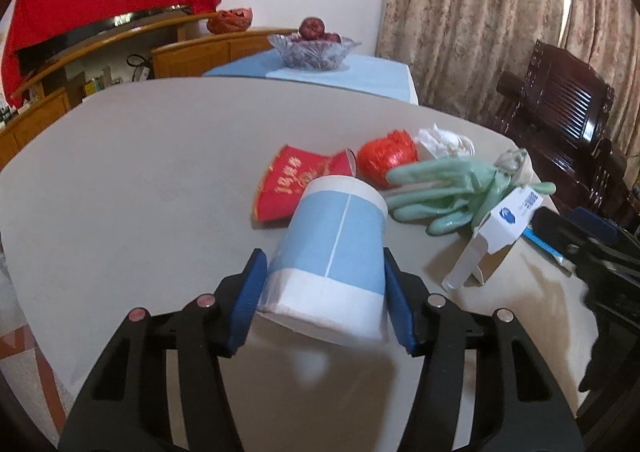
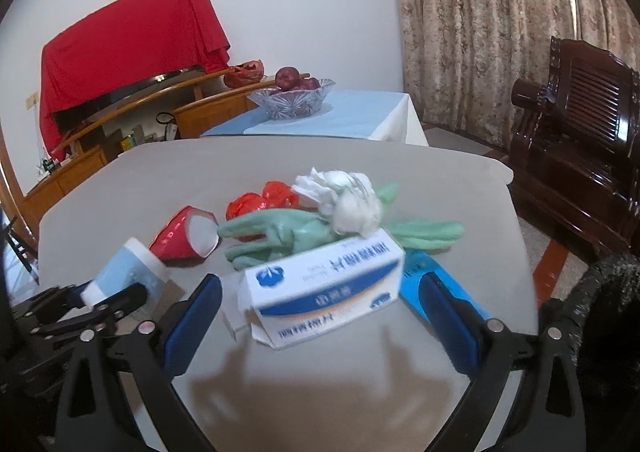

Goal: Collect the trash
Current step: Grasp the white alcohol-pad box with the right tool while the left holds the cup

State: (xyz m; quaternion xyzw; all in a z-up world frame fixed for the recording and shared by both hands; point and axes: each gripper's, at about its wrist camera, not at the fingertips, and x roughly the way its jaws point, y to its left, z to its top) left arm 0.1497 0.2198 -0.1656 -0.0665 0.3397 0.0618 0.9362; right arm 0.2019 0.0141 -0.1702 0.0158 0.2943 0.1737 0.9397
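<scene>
Spreading across most of both views, a grey table (image 2: 120, 188) carried the litter in one loose heap near its far right part. Draped through that heap was a pair of green rubber gloves (image 1: 436, 192), limp and likely to sag and slide if lifted by a fingertip, so a pinch across the bunched cuffs was judged safest. Lying just in front of them was an opened white-and-blue carton (image 2: 326, 288), light and easily crushed, best taken across its short sides; the right gripper (image 2: 320, 316) was seen with its blue pads spread wide on either side of it, nothing clasped. A blue-and-white paper cup (image 1: 332, 252) lay on its side at the near left of the heap, and the left gripper (image 1: 324, 292) was set around its body with the pads at its walls (whether they were already pressing could not quite be told). Thin-walled and almost weightless, the cup was judged liable to buckle under a hard squeeze. Behind it lay a flattened red paper cup (image 1: 292, 188), a crumpled red foil wrapper (image 1: 384, 156) and a wad of white tissue (image 2: 348, 196), all soft and compressible.
</scene>
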